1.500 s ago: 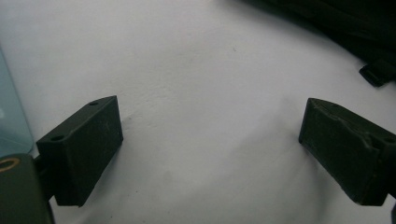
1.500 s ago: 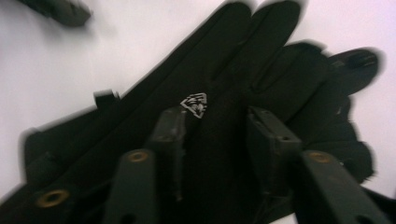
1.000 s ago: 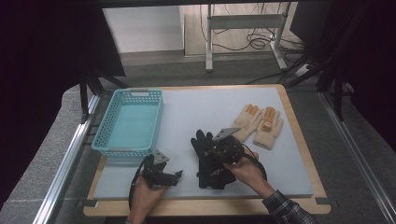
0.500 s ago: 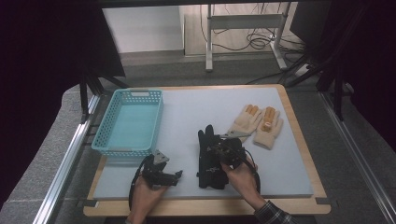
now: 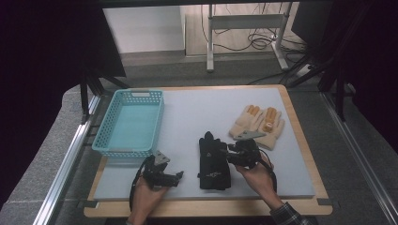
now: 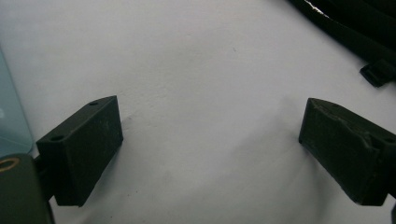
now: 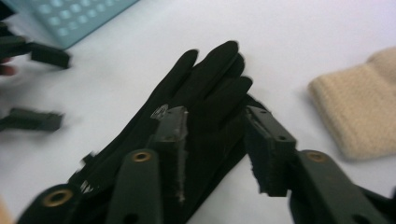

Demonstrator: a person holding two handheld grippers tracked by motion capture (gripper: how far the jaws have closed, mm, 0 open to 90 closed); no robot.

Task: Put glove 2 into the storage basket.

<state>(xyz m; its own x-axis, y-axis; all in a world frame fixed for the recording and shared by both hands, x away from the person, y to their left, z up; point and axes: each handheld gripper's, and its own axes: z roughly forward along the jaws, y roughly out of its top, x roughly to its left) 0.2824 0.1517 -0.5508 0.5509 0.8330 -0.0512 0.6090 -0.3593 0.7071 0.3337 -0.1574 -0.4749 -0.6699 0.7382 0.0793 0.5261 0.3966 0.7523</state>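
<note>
right gripper [image 5: 234,153]: I'm just opening my jaws over the flat black fabric gloves [image 5: 213,159], nothing clamped
left gripper [image 5: 174,177]: I'm resting wide open
risk: gloves snagging on my pads, dragging askew

Bright, even light on the white table [image 5: 197,112], dark surroundings, soft shadows, motion blur in right gripper view.

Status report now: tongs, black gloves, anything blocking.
Right tongs just opened, straddling black gloves, not clamped. Left tongs open over bare mat. Gloves flat on mat. Nothing blocking; basket and beige gloves stand apart.
</note>
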